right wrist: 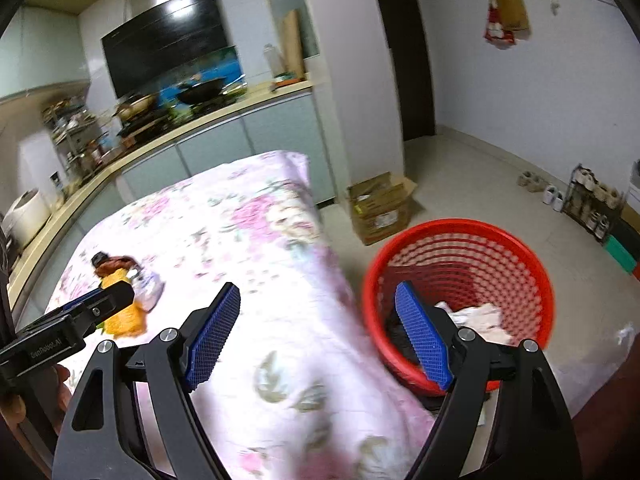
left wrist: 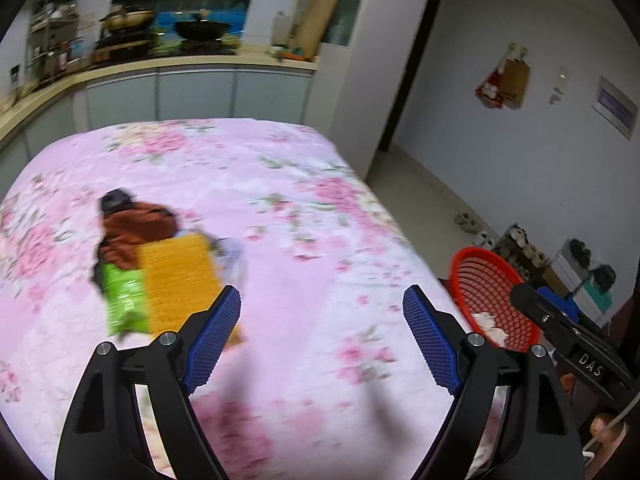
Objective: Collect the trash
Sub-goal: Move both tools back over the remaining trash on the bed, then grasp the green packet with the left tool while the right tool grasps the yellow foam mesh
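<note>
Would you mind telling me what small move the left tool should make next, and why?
Probably reach the open, empty left tool forward and leftward to the orange packet. It lies with the green wrapper on the floral cloth, while the red basket already holds crumpled paper.

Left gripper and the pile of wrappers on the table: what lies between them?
Only bare flowered cloth separates the open left gripper from the wrapper pile, seen in the left wrist view.

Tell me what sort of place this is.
Probably a home kitchen: a black wok on the stove along a beige countertop, a black range hood above, and a table under a pink floral cloth.
</note>
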Tool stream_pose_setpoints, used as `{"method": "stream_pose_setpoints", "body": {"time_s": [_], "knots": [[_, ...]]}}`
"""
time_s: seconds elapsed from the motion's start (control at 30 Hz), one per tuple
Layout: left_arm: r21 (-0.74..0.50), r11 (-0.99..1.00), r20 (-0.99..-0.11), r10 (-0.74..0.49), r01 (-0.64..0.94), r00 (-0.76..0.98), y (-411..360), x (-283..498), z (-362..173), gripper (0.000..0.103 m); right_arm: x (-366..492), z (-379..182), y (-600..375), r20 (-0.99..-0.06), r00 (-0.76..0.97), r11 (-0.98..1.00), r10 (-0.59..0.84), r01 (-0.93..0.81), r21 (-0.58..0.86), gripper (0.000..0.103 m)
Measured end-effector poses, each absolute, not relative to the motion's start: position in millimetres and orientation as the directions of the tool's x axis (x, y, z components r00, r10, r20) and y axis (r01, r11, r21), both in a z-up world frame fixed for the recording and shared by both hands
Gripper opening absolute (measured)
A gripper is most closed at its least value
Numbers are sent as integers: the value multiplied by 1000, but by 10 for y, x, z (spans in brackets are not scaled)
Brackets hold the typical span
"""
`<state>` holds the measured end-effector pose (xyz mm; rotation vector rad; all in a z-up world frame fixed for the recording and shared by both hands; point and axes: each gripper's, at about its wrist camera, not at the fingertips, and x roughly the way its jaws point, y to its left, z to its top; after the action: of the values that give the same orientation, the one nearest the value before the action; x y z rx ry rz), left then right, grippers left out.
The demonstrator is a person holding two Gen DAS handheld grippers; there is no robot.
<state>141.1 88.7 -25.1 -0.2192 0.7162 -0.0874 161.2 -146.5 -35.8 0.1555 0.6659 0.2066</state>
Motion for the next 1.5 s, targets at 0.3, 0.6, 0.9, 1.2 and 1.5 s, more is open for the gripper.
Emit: {"method": "stream_pose_setpoints", "body": {"time_s": [0.3,0.6,0.9,1.2,1.5], "knots": [[-241,957,-654,-35,-164,756,1647,1177,-313,81,1639,-358,-1025,-612,729,952,306,-234,197,77],[-268,921,-699,16,-282,715,2186,1146,-506,81,1692,-368,-716,-630,696,937,344,-297,184,77],[-275,921,-733,-14,-277,680,2200,1470,-754,80,1806,-399,-583,-642,684,935,345,-309,173,77],[-267,929,-743,-30,-256,668,2185,1673,-860,56,1903,-484,-492,-662,666,934,345,-316,169,77],[-273,934,-731,-44,-232,681,2182,1598,-829,34,1878,-514,-300,-666,646,917,374,-365,162,77]]}}
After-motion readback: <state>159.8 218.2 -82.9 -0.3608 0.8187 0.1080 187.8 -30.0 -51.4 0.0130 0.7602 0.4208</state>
